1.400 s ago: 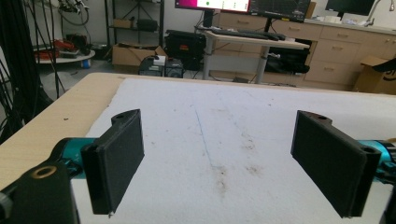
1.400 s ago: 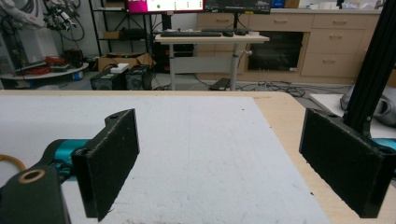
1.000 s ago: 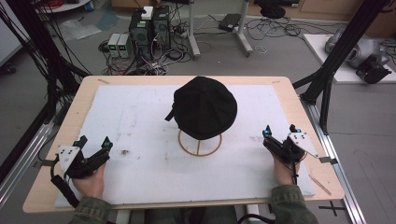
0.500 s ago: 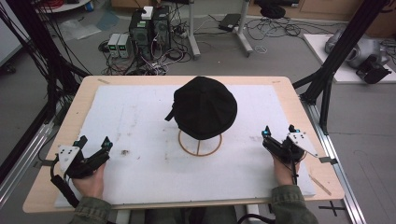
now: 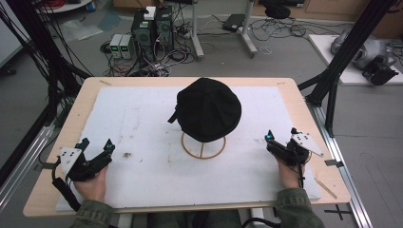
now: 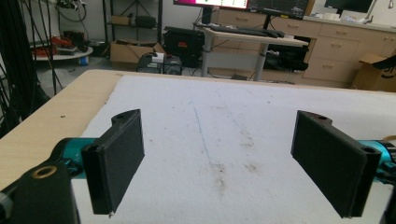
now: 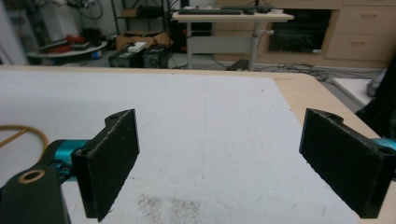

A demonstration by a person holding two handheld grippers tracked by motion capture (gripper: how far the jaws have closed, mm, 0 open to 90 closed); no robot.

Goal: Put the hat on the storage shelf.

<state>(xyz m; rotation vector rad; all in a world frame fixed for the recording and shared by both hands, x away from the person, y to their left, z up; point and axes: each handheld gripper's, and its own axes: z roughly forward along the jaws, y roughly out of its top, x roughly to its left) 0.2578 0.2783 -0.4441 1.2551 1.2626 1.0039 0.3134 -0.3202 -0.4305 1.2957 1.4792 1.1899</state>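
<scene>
A black cap (image 5: 208, 108) sits on a thin wooden ring stand (image 5: 203, 148) at the middle of the white mat (image 5: 142, 118). My left gripper (image 5: 96, 144) rests at the mat's front left, held in a hand, jaws wide apart with nothing between them; the left gripper view looks between them (image 6: 219, 158) over bare mat. My right gripper (image 5: 281, 134) lies at the front right, equally open and empty (image 7: 233, 158). An arc of the stand's ring (image 7: 23, 133) shows at the left edge of the right gripper view.
The mat lies on a wooden table (image 5: 81, 102) framed by black metal struts (image 5: 342, 52). Computers and cables (image 5: 152, 33) stand on the floor behind the table. A dark smudge (image 5: 127, 154) marks the mat near the left gripper.
</scene>
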